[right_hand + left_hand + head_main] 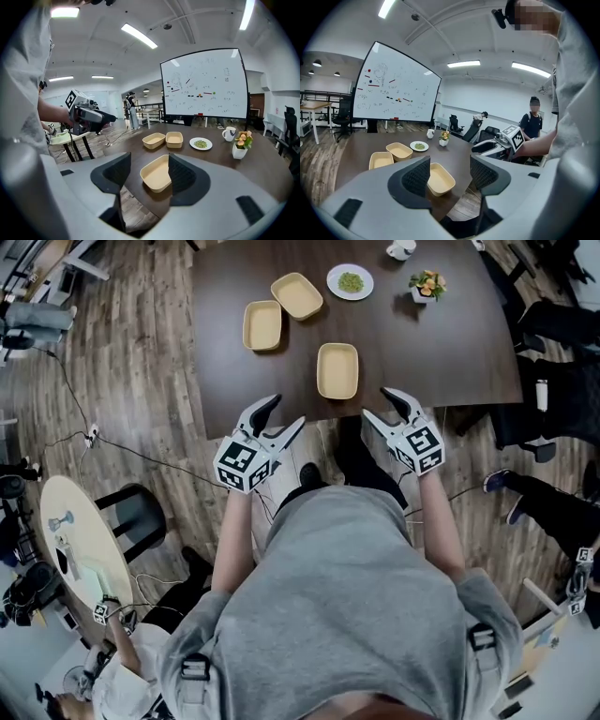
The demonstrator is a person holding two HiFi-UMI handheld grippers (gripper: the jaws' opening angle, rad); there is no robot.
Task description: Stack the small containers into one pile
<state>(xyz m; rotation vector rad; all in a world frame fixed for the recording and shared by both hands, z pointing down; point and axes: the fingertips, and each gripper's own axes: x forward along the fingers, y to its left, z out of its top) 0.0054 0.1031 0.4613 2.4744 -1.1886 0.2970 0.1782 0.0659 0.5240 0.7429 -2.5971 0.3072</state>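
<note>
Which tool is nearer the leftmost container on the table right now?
Left. The left tool is at the table's near edge, down and slightly right of the leftmost container in the head view; the right tool is farther right, past the near container.

The dark table [450,343] carries three separate tan containers [337,370], a plate [350,281], a mug [401,249] and a flower pot [427,285].

Three tan containers [337,370] [262,325] [296,295] sit on the worktop [441,352]: one at its near edge, two towards its left edge. Near the far edge are one plate [350,281], one mug [401,248] and one flower pot [427,285].
</note>
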